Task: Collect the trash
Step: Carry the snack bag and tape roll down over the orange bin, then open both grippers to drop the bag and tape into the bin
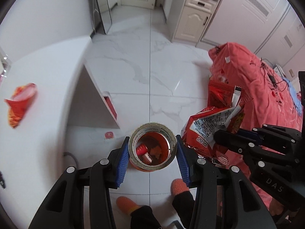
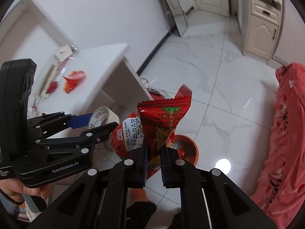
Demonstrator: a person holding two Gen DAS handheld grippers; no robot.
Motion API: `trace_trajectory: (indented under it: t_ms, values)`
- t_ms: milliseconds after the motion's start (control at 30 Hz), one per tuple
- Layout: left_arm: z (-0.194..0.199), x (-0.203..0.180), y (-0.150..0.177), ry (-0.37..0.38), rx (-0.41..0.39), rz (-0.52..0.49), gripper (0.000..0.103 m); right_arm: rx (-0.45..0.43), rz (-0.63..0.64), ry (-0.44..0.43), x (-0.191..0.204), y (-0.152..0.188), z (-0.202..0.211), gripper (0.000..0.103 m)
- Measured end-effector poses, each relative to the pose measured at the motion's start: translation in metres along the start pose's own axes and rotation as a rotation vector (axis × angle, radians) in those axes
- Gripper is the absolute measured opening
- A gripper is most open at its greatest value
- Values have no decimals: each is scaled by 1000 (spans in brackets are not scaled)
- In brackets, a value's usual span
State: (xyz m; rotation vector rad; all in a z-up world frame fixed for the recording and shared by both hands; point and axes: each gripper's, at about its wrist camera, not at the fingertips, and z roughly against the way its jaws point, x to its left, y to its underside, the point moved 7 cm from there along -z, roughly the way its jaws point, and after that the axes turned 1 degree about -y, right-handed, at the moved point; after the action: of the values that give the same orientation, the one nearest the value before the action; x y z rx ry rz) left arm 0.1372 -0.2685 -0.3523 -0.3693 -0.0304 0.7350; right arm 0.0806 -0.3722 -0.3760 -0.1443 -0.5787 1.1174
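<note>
- On the white desk (image 1: 43, 72) at the far left lies a torn orange snack wrapper (image 1: 19, 103), apart from both grippers; the right wrist view shows it beside a clear acrylic holder (image 2: 55, 72) near the wall.
- Under the desk's edge, a small red scrap (image 1: 109, 135) lies on the white marble floor (image 1: 152, 66).
- The left gripper (image 1: 152, 152) is clamped on a roll of packing tape (image 1: 152, 146), its blue pads pressing the roll's two sides.
- Through the hole of the roll, the orange trash bin (image 1: 152, 168) shows on the floor directly below, with red and orange wrappers already inside; in the right wrist view it stands just beyond the right gripper's fingers.
- Two feet in orange socks (image 1: 125, 204) stand on the floor near the bin.
- The right gripper (image 2: 154, 150) is closed on a bunch of red snack bags (image 2: 162, 118), which stick up crumpled above its fingers; one bag with a white printed panel bulges out to the left, close to the left gripper's finger.
- The bags are held in the air beside the tape roll, above and near the bin.
- At the far right, a pink bedspread (image 1: 266, 87) covers a bed, with a black cable (image 1: 270, 76) lying on it.
</note>
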Motion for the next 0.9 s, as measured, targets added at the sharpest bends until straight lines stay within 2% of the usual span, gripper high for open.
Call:
trace_trajectory:
  t_ms: [433, 633, 867, 900]
  values:
    - [-113, 11, 20, 19, 155, 52, 48, 138, -58, 60, -47, 23, -132, 12]
    - [-157, 22, 31, 35, 210, 70, 48, 175, -52, 88, -66, 36, -170, 12]
    - [-184, 21, 38, 49, 249, 57, 48, 215, -65, 108, -83, 44, -203, 12]
    - [-186, 21, 39, 48, 250, 55, 56, 220, -66, 109, -85, 45, -207, 12]
